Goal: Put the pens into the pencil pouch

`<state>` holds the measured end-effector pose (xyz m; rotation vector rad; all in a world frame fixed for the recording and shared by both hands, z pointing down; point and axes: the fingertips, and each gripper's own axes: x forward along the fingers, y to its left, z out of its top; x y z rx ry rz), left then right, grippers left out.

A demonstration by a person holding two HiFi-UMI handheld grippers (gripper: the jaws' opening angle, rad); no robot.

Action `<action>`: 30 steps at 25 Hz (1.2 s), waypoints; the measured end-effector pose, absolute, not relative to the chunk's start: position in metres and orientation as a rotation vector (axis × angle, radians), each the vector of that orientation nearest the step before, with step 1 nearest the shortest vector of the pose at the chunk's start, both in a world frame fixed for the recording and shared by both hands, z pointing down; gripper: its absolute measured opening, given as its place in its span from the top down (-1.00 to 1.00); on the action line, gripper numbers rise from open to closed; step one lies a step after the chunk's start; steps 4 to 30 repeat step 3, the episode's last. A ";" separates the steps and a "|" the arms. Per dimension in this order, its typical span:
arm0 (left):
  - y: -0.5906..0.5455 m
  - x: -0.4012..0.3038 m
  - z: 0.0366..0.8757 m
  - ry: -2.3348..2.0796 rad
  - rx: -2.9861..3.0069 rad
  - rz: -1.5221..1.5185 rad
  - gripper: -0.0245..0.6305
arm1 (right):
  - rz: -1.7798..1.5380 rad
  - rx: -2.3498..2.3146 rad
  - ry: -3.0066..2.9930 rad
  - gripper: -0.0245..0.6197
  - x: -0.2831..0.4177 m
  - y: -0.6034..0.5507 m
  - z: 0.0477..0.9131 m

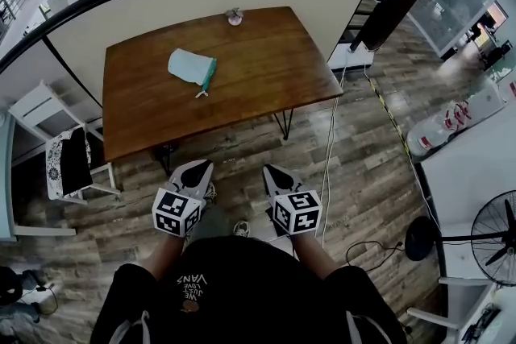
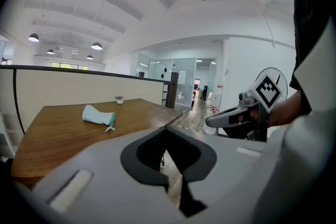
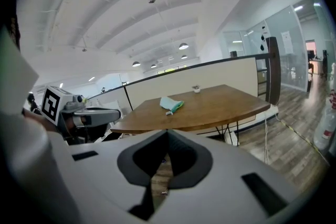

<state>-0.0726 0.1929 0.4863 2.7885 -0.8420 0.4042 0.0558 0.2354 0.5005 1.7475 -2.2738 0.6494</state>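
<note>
Pencil pouch (image 1: 191, 66): we see it on the table (image 1: 266, 60).
Left gripper (image 1: 201, 166), right gripper (image 1: 270, 171): clenched empty, short of the table.

Pale-teal pouch (image 1: 191, 66) — brown table (image 1: 266, 68)

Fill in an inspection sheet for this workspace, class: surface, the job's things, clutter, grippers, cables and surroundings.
Surface: wooden table, holding only two things.
Job's things: pale teal pouch lying near the table's middle; pens: nothing seen.
Clutter: one small object at the far edge, too small to identify.
Grippers: left gripper and right gripper both shut and empty, held side by side short of the table's near edge.
Cables: white cable trailing over the floor to the right of the table.
Surroundings: curved partition behind the table; standing fan at right; wood-plank floor.
</note>
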 end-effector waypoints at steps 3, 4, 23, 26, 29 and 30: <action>0.191 -0.070 0.488 -0.838 2.781 0.403 0.89 | 0.644 1.742 -2.279 0.89 0.057 0.232 0.500; 0.191 -0.070 0.488 -0.838 2.781 0.403 0.89 | 0.644 1.742 -2.279 0.89 0.057 0.232 0.500; 0.191 -0.070 0.488 -0.838 2.781 0.403 0.89 | 0.644 1.742 -2.279 0.89 0.057 0.232 0.500; 0.191 -0.070 0.488 -0.838 2.781 0.403 0.89 | 0.644 1.742 -2.279 0.89 0.057 0.232 0.500; 0.191 -0.070 0.488 -0.838 2.781 0.403 0.89 | 0.644 1.742 -2.279 0.89 0.057 0.232 0.500; 0.191 -0.070 0.488 -0.838 2.781 0.403 0.89 | 0.644 1.742 -2.279 0.89 0.057 0.232 0.500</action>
